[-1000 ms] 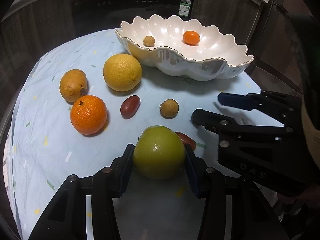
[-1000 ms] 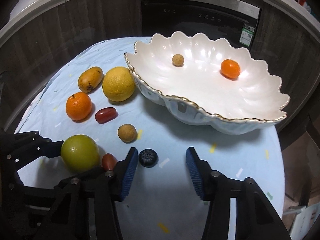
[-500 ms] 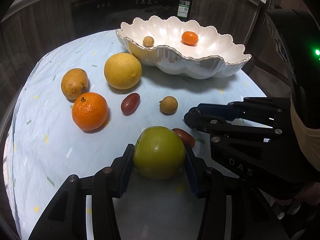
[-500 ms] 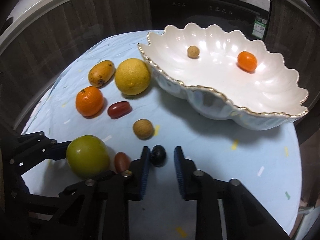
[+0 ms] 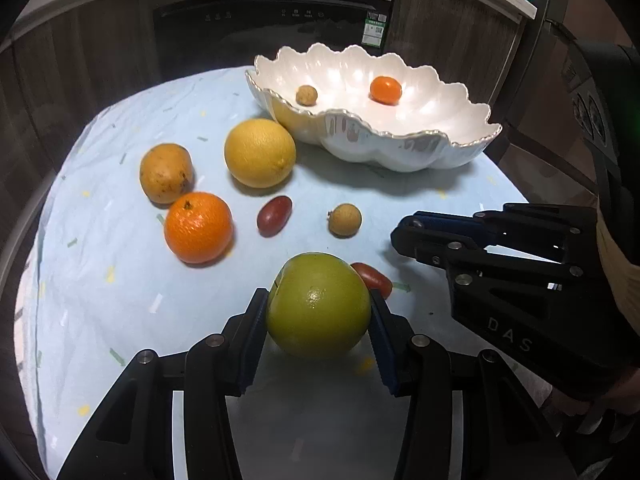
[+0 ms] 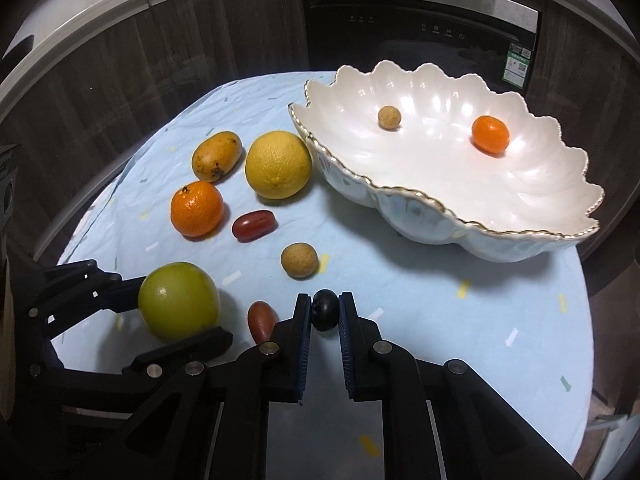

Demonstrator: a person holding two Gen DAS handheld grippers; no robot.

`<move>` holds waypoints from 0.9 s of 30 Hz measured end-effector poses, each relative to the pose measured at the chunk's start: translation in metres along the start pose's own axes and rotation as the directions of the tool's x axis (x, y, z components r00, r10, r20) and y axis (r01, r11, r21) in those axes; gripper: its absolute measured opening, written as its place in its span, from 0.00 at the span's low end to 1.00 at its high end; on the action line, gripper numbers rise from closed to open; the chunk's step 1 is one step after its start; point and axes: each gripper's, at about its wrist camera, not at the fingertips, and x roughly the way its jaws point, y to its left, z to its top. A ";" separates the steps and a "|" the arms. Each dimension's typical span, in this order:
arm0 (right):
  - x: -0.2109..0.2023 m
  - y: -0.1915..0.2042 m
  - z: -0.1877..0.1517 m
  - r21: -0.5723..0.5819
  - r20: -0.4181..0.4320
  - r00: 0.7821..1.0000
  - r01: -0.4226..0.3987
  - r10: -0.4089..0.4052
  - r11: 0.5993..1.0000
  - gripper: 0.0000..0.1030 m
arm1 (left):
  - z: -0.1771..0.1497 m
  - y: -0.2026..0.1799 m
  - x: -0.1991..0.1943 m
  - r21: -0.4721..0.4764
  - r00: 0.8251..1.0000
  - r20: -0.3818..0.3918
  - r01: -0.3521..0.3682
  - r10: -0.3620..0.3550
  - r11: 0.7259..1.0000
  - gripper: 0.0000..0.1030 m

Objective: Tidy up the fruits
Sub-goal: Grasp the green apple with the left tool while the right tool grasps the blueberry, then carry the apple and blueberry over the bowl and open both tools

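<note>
Right wrist view: my right claw (image 6: 325, 314) pinches small dark fruit (image 6: 325, 313) on table (image 6: 440, 320); left claw (image 5: 319, 312) hugs green fruit (image 5: 318, 304). Both ready for white bowl (image 6: 520, 184).

The left claw (image 5: 319, 312) pointed steeply down toward the tabletop (image 5: 100, 264), its blue-padded fingers (image 5: 256, 320) spread partway and pressed against either side of the green fruit (image 5: 318, 304); the right claw (image 6: 325, 314) tilted down at much the same angle just beside it, its jaws drawn nearly together, the pads nipping the small dark fruit (image 6: 325, 313) at the very tips; in the left wrist view the right claw (image 5: 408, 232) reached in from the right, seen side-on, its black linkage folded flat; a bit of the person's hand (image 5: 580, 404) showed at its rear.
</note>
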 end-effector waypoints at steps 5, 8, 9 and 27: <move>-0.013 0.000 0.005 0.006 0.024 1.000 0.012 -0.012 1.000 0.15 | 0.005 0.000 -0.009 -0.002 1.000 0.019 -0.007 0.007 1.000 0.46; -0.022 0.000 0.008 0.009 0.040 0.999 0.019 -0.020 1.000 0.15 | 0.010 0.000 -0.014 -0.007 1.000 0.025 -0.012 0.012 1.000 0.46; -0.026 -0.001 0.009 0.011 0.047 0.999 0.023 -0.023 1.000 0.15 | 0.012 0.000 -0.015 -0.006 1.000 0.028 -0.012 0.013 1.000 0.46; -0.074 -0.025 0.032 0.084 0.140 0.986 0.078 -0.089 0.993 0.15 | 0.058 -0.016 -0.037 0.030 0.996 0.092 -0.004 0.001 1.000 0.46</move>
